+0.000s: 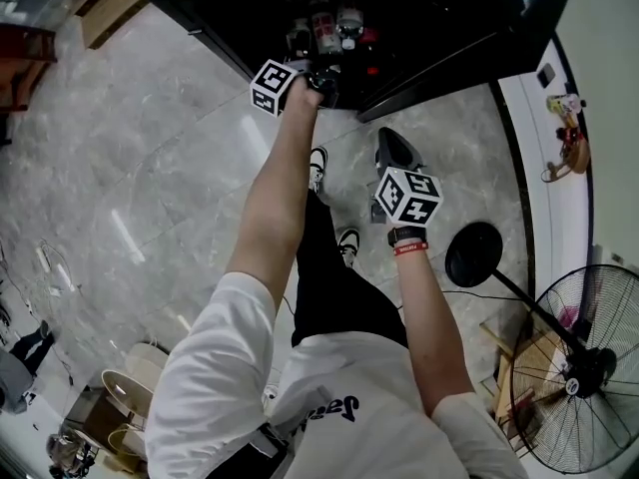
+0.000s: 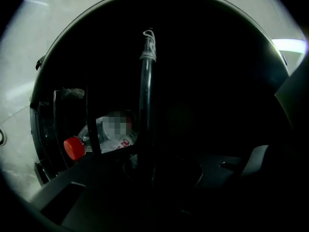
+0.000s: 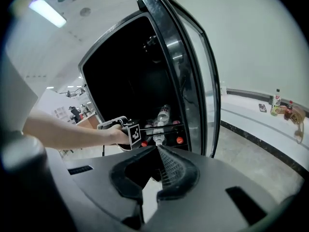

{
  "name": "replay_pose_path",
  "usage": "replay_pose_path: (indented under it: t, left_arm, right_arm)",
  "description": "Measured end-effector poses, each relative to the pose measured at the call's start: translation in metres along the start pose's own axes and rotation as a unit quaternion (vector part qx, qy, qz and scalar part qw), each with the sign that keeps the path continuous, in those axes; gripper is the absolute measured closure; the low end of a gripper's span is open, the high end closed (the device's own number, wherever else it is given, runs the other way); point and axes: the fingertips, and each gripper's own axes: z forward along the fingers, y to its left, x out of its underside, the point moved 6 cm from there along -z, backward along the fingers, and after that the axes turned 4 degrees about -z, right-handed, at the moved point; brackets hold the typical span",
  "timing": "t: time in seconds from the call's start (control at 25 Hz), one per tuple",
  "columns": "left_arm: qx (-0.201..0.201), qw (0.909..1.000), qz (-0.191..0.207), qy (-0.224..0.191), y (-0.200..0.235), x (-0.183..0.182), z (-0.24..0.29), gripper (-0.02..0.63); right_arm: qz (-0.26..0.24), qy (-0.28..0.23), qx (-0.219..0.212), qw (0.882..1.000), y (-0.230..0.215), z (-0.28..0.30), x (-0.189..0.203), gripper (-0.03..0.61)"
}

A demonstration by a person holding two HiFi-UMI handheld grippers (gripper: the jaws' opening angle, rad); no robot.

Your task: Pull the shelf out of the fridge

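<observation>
The black fridge (image 1: 449, 28) stands open, its glass door (image 3: 193, 81) swung to the right. Low inside it a wire shelf (image 3: 166, 127) carries several bottles (image 3: 163, 114), some with red caps. My left gripper (image 1: 327, 80) reaches into the fridge at the shelf's front. In the left gripper view a black shelf bar (image 2: 146, 91) runs down between the dark jaws of the left gripper (image 2: 145, 164), which are shut on it. A lying bottle with a red cap (image 2: 75, 148) sits just behind. My right gripper (image 1: 392, 146) hangs back over the floor, its jaws (image 3: 158, 149) shut on nothing.
A standing fan (image 1: 584, 367) and a round black stand base (image 1: 473, 254) are on the floor at the right. A white counter (image 1: 559, 158) with small items runs along the right wall. The person's shoes (image 1: 318, 163) stand before the fridge. A wooden box (image 1: 115, 3) is at the top left.
</observation>
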Motion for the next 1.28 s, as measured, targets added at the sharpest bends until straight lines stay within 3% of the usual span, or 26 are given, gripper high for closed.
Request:
replay_pose_path:
  t: [1.28]
  left_arm:
    - [0.006, 0.9996, -0.027, 0.0, 0.003, 0.018, -0.06, 0.58]
  right_arm:
    - [0.007, -0.008, -0.014, 1.0, 0.004, -0.014, -0.013, 0.572]
